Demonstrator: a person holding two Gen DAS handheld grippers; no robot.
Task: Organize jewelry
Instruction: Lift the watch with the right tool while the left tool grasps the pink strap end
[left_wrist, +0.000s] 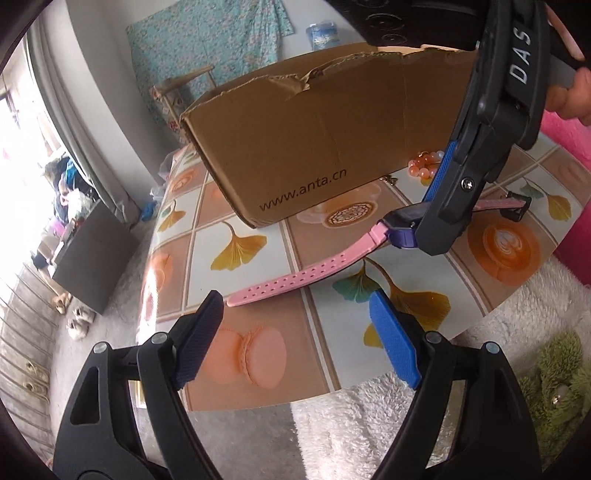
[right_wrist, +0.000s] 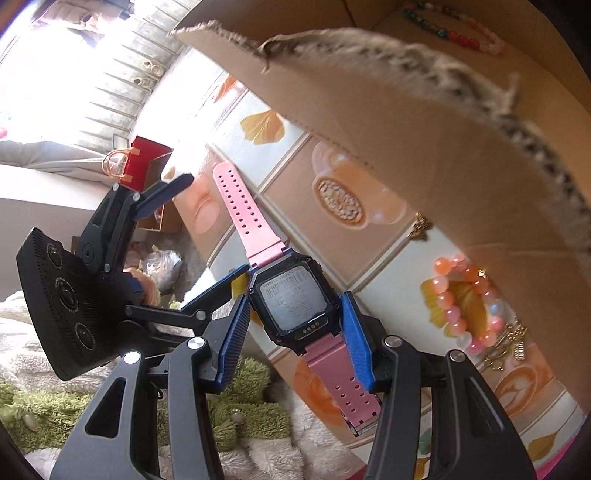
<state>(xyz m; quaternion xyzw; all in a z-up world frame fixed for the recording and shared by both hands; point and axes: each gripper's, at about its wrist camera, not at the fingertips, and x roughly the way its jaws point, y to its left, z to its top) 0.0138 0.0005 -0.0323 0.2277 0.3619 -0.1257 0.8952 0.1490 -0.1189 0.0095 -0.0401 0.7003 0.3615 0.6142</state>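
Right tongs (right_wrist: 295, 325) pinching pink-strapped watch (right_wrist: 291, 295) across the case, blue pads (right_wrist: 356, 339) pressed on both sides. Case chosen as grip point, probably because rigid; straps limp and likely to slip. Watch held face-up, lifted clear of the desk (left_wrist: 258, 369), long perforated strap pointing away and down, buckle strap trailing back under the tongs. Seen from the left wrist view: watch (left_wrist: 332, 262) suspended just in front of the cardboard box (left_wrist: 314, 140), strap tip close to the desk top; contact there not resolvable.

Left tongs (left_wrist: 295, 343) spread wide, nothing between them, hovering near the free strap end. Likely placed to steady or guide the dangling strap, or just parked clear.

Box open at the top, torn rim; beaded strand (right_wrist: 454, 27) already lying inside. Box evidently the collection point. Peach bead bracelet (right_wrist: 461, 299) and small gold pieces (right_wrist: 509, 343) on the desk beside the box wall, not yet collected.

Judgement: watch in transit to box; lift over torn rim needed next.
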